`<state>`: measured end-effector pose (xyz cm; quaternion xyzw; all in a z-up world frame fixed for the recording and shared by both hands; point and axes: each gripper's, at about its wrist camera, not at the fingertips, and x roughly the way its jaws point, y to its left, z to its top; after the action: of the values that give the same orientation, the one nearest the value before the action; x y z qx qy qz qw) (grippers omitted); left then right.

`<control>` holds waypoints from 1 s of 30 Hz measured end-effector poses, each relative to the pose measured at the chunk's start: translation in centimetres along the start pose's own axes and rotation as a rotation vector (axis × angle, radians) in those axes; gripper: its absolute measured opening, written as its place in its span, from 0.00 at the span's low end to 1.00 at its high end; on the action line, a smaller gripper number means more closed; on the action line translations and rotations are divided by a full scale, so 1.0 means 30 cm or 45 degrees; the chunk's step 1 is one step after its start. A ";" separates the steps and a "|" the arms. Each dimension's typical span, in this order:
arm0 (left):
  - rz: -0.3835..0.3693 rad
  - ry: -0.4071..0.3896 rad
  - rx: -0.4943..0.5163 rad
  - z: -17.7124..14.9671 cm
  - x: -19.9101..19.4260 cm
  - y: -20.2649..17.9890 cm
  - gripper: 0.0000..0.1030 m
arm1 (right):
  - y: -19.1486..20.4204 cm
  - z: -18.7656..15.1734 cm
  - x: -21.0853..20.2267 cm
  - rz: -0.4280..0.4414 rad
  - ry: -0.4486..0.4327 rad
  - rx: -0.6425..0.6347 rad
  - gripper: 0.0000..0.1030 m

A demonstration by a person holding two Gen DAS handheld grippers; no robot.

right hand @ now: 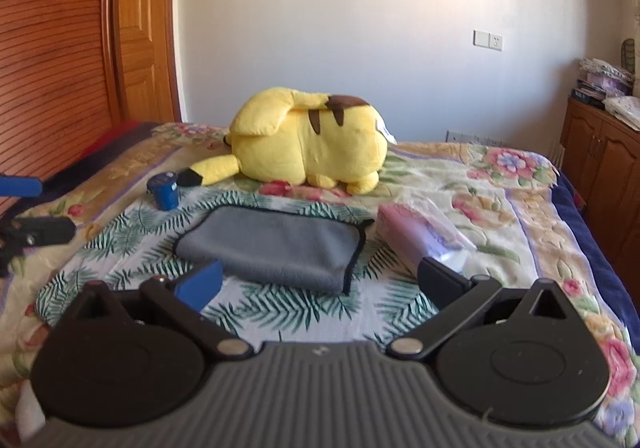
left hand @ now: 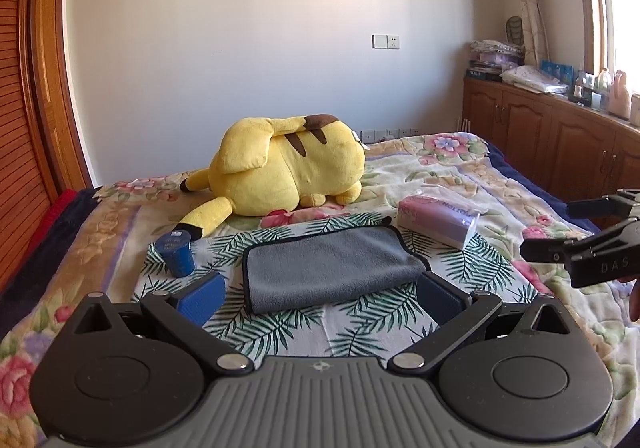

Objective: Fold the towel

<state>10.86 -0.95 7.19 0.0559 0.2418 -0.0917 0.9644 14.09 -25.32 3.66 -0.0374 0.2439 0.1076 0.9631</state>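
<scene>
A grey towel with black trim lies folded on a palm-leaf cloth on the bed; it also shows in the right wrist view. My left gripper is open and empty, hovering just short of the towel's near edge. My right gripper is open and empty, near the towel's near right corner. The right gripper also shows at the right edge of the left wrist view. The left gripper shows at the left edge of the right wrist view.
A yellow plush toy lies behind the towel. A blue cup stands left of it. A pink tissue pack lies right of it. Wooden cabinets line the right wall, a wooden wardrobe the left.
</scene>
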 end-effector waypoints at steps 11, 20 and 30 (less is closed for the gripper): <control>0.015 -0.001 -0.020 -0.076 -0.116 -0.053 0.84 | 0.008 -0.082 -0.072 -0.021 0.001 0.026 1.00; 0.027 0.027 -0.001 -0.145 -0.139 -0.081 0.84 | 0.031 -0.123 -0.120 -0.011 -0.014 0.029 1.00; 0.063 0.083 -0.027 -0.254 -0.128 -0.100 0.84 | 0.078 -0.199 -0.139 0.022 0.004 0.048 1.00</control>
<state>3.45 -2.13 2.14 0.0547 0.2726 -0.0634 0.9585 7.25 -24.58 0.37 -0.0174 0.2475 0.1113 0.9623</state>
